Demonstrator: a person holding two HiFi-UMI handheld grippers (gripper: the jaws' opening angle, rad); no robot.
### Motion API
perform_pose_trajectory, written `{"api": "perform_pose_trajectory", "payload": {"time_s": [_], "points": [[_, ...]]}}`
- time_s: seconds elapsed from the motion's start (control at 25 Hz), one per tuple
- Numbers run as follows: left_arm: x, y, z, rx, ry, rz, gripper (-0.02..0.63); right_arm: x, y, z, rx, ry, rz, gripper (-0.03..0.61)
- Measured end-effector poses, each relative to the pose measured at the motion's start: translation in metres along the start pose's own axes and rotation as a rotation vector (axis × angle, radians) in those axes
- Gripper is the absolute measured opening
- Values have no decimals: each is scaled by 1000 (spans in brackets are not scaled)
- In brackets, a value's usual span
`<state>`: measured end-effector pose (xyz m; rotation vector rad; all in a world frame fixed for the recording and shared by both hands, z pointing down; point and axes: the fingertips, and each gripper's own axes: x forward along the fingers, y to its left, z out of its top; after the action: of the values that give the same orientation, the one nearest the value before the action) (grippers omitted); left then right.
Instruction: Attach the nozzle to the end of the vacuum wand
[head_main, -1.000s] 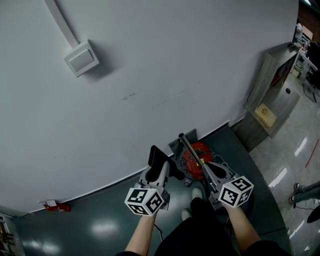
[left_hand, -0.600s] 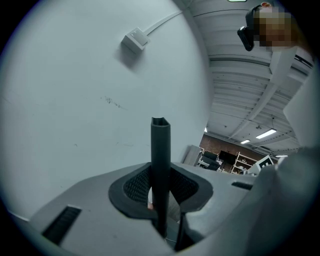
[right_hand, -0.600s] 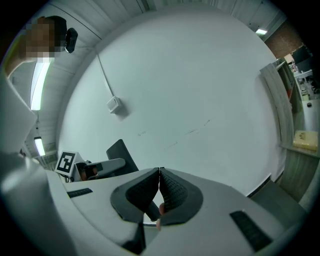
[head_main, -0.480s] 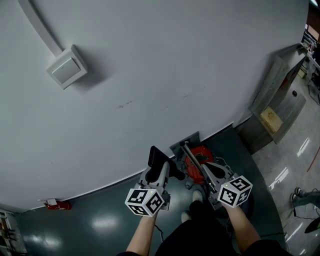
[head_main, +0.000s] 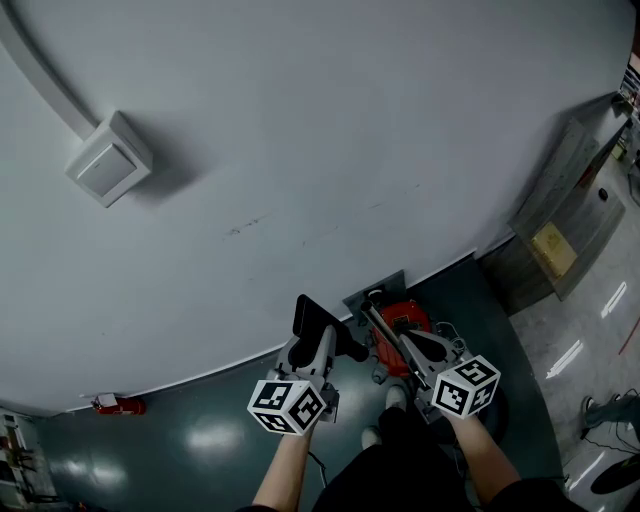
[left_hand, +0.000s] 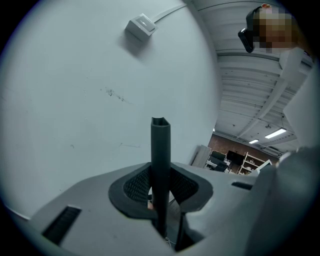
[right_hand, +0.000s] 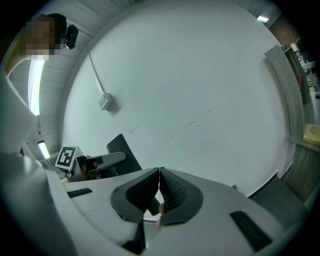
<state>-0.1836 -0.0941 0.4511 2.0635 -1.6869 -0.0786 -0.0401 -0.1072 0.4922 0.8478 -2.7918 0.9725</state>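
Dark nozzle (left_hand: 160, 147): gripped between the fingers of the left gripper (left_hand: 160, 190), projecting beyond them. Right gripper (right_hand: 159, 192): fingers closed together. Red vacuum body (head_main: 400, 322): set on floor near wall.

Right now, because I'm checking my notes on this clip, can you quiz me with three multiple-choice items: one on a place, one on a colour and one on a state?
1. Where does the vacuum body sit?
A) on the floor near the foot of the wall
B) on a tabletop
C) on a high shelf

2. What colour is its shell?
A) blue
B) red
C) yellow

3. What state are the left tongs in?
A) wide open and empty
B) closed on the dark nozzle
C) closed on a cloth

Answers:
1 A, as the head view shows it down on the green floor by the wall.
2 B, as the shell is plainly red.
3 B, as the left gripper view shows both pads pressing the nozzle's sides.
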Motion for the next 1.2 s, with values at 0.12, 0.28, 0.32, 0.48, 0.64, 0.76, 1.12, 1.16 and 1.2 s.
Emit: {"api": "perform_pose_trajectory", "payload": {"time_s": [0.12,0.28,0.32,0.48,0.64,0.76,1.12,1.16,1.2], "points": [[8,2,4,-1,-3,15,86,4,-8,4,1,11,8,18],[14,3,17,7,-18,32,86,8,-17,6,-4,27,13,18],[16,3,21,7,-24,34,86,9,-19,7,-11,29,14,18],[24,3,37,25,-39,27,86,17,-20,4,-64,42,19,20],[36,-4,56,69,-60,-2,86,28,-25,-4,-139,65,5,20],[45,-8,65,94,-67,-22,86,38,-32,-13,-184,82,-22,21],[65,0,71,115,-74,-41,86,76,-54,-46,-323,166,-74,23],[67,1,71,108,-72,-41,86,80,-57,-50,-339,176,-77,25],[68,2,71,103,-71,-41,86,83,-59,-53,-354,186,-79,27]]}}
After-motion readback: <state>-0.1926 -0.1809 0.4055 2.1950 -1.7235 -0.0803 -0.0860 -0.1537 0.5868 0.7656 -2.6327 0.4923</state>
